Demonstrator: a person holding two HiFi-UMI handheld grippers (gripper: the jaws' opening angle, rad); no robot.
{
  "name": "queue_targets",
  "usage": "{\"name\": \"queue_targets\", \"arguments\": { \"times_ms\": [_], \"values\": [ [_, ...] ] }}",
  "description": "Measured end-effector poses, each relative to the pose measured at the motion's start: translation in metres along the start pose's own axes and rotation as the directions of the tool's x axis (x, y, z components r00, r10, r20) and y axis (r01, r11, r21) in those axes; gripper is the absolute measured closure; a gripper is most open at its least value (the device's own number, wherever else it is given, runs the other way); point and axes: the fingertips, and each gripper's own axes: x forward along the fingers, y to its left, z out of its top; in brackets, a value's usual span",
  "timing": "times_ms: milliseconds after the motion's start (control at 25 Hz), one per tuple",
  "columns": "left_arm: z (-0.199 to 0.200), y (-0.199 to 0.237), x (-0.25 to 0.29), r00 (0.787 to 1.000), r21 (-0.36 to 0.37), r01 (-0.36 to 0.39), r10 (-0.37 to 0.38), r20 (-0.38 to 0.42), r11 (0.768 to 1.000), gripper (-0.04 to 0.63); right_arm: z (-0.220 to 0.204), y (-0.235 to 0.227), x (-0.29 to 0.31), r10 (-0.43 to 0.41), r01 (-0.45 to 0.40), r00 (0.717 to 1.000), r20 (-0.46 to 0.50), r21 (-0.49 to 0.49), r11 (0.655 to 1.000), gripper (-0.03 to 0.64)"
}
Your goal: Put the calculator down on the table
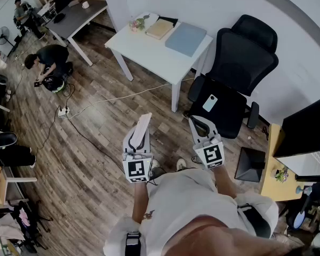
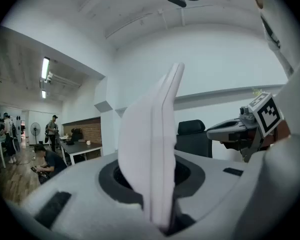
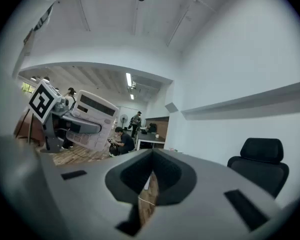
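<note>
A white calculator (image 1: 142,128) stands up edge-on between the jaws of my left gripper (image 1: 138,140), held level above the wooden floor. In the left gripper view the calculator (image 2: 155,149) fills the middle, with the left gripper (image 2: 158,186) shut on its lower end. My right gripper (image 1: 196,122) hangs beside it to the right, shut with nothing in it. The right gripper view shows its own jaws (image 3: 147,184) closed together and the calculator's keypad face (image 3: 92,119) off to the left. The white table (image 1: 149,55) stands further ahead.
On the white table lie a tan book (image 1: 159,29), a blue folder (image 1: 185,38) and small flowers (image 1: 137,23). A black office chair (image 1: 240,63) with a phone (image 1: 210,103) on its seat stands right of it. A power strip (image 1: 63,111) and cable cross the floor.
</note>
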Motion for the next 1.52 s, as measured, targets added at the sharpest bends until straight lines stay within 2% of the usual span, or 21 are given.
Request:
{"name": "queue_targets", "arguments": {
  "times_ms": [160, 440, 480, 560, 760, 880, 1520],
  "values": [
    [0.009, -0.025, -0.003, 1.000, 0.024, -0.001, 0.001, 0.009, 1.000, 0.486, -0.002, -0.014, -0.016, 0.009, -0.009, 1.000, 0.009, 0.018, 1.000, 0.611],
    [0.013, -0.040, -0.007, 1.000, 0.039, -0.020, 0.020, 0.000, 0.999, 0.486, 0.000, -0.023, -0.024, 0.011, -0.014, 0.998, 0.059, 0.050, 0.999, 0.609],
    [0.014, -0.040, -0.006, 1.000, 0.039, -0.020, 0.020, 0.001, 0.999, 0.486, 0.001, -0.024, -0.023, 0.011, -0.014, 0.998, 0.066, 0.056, 0.998, 0.585],
    [0.015, -0.041, -0.002, 1.000, 0.041, -0.020, 0.020, 0.000, 0.999, 0.486, 0.003, -0.026, -0.020, 0.014, -0.018, 0.998, 0.069, 0.066, 0.998, 0.495],
    [0.013, -0.037, 0.013, 1.000, 0.038, -0.024, 0.023, 0.005, 0.999, 0.486, -0.002, -0.034, -0.010, 0.016, -0.018, 0.999, 0.041, 0.063, 0.998, 0.409],
    [0.011, -0.030, 0.024, 1.000, 0.035, -0.022, 0.021, 0.007, 0.999, 0.486, -0.005, -0.039, 0.001, 0.011, -0.012, 1.000, 0.022, 0.057, 0.998, 0.379],
    [-0.004, 0.058, 0.095, 1.000, 0.011, -0.028, 0.028, 0.000, 1.000, 0.486, -0.011, -0.047, 0.109, 0.013, -0.012, 1.000, -0.018, 0.031, 0.999, 0.376]
  ]
}}
